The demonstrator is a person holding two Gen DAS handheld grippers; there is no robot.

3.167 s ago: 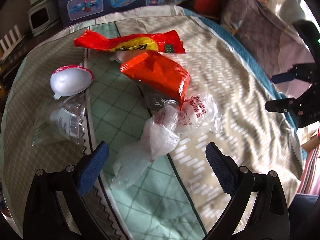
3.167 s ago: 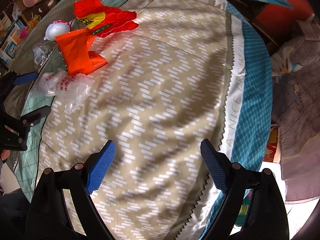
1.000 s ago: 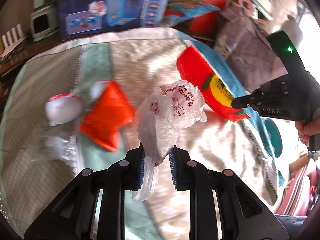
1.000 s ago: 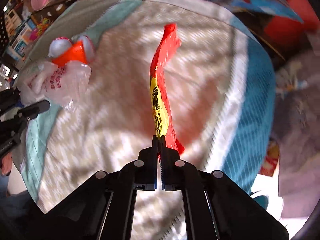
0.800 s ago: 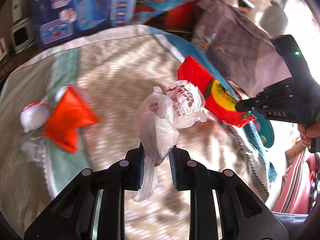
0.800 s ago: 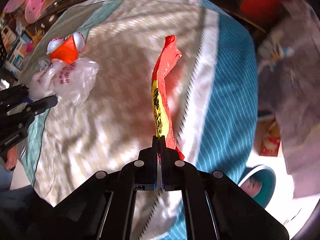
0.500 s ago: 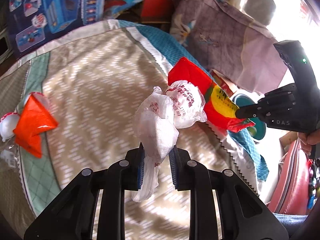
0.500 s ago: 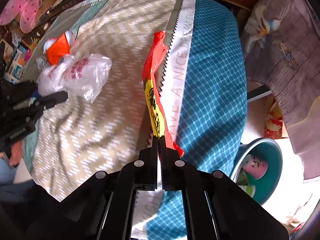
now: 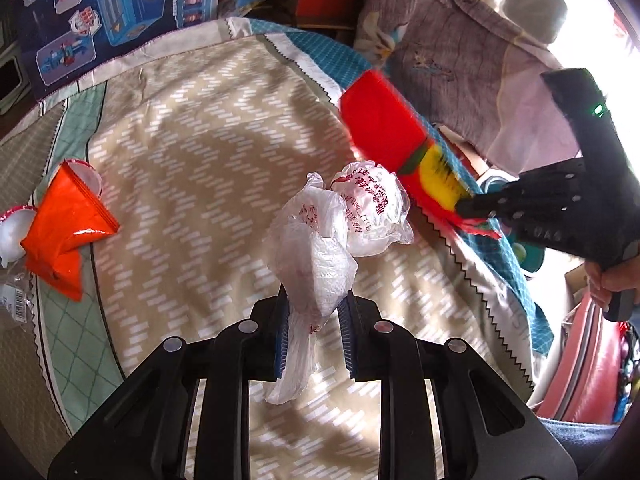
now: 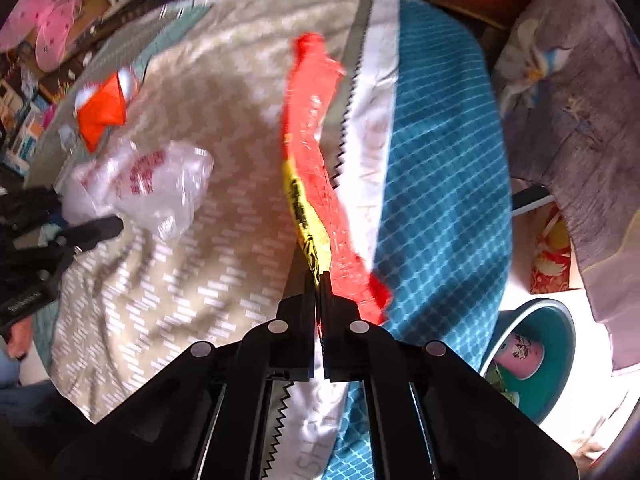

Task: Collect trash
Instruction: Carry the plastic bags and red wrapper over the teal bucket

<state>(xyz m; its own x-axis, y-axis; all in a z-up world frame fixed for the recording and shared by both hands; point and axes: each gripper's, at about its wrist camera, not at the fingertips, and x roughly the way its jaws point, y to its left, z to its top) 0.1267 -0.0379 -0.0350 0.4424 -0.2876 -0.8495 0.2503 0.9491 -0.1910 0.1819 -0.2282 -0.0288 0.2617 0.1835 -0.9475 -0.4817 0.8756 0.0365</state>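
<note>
My left gripper (image 9: 314, 304) is shut on a crumpled clear plastic bag (image 9: 340, 220) with red print, held above the cloth-covered table (image 9: 192, 152). That bag (image 10: 156, 184) and the left gripper (image 10: 108, 226) also show at the left of the right wrist view. My right gripper (image 10: 319, 278) is shut on a long red and yellow wrapper (image 10: 312, 160), which hangs over the table's blue edge. From the left wrist view the same wrapper (image 9: 384, 132) and right gripper (image 9: 464, 210) sit at the right. A teal bin (image 10: 560, 320) holding a pink cup stands on the floor at lower right.
An orange packet (image 9: 66, 220) lies at the table's left beside a white plastic cup (image 9: 10, 232) and clear packaging (image 9: 12, 300). Toy boxes (image 9: 120, 12) stand behind the table. A grey floral cloth (image 10: 572, 92) drapes at the right. A hand (image 9: 612, 276) grips the right tool.
Both grippers have carried their loads rightward toward the table's blue edge. The orange packet and cup have slid to the far left of view, and the teal bin has come into sight.
</note>
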